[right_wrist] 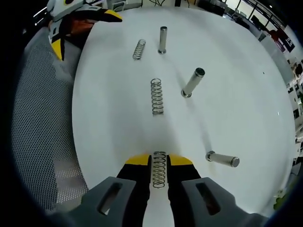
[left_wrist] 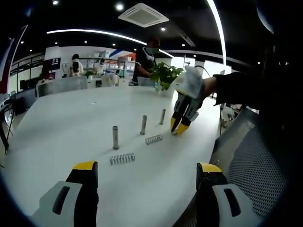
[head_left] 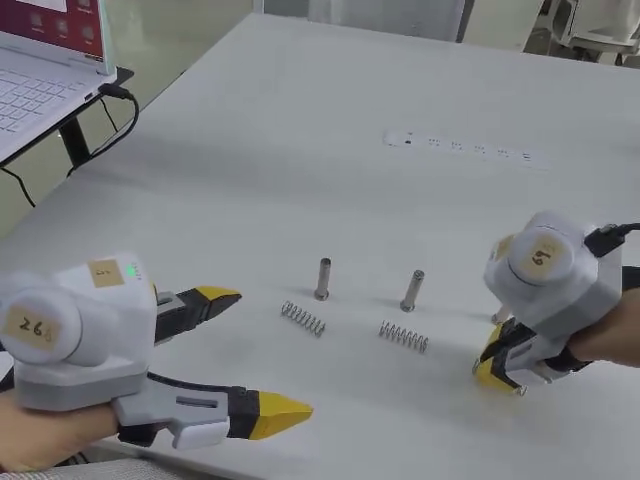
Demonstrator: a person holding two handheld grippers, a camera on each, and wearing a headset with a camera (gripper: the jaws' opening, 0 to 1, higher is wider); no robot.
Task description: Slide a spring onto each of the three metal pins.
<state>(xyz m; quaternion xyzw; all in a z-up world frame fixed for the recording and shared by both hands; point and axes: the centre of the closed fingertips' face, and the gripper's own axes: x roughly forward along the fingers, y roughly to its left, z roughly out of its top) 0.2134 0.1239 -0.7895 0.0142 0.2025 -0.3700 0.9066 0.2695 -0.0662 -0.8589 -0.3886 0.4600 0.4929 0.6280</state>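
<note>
Three metal pins stand upright on the white table (head_left: 280,170): the left pin (head_left: 323,278), the middle pin (head_left: 412,290), and a third pin (head_left: 497,317) half hidden behind my right gripper (head_left: 490,370). Two springs lie loose in front of them, one on the left (head_left: 302,318) and one in the middle (head_left: 403,336). In the right gripper view a third spring (right_wrist: 159,169) sits between the narrowly set yellow tips of the right gripper (right_wrist: 159,163), low over the table beside the nearest pin (right_wrist: 222,159). My left gripper (head_left: 250,352) stands open near the front edge, holding nothing.
A white laptop (head_left: 40,60) with a black cable (head_left: 125,105) sits on a stand at the far left. A row of sockets (head_left: 460,147) is set into the table's far side. Behind the table stand people and a plant (left_wrist: 165,73).
</note>
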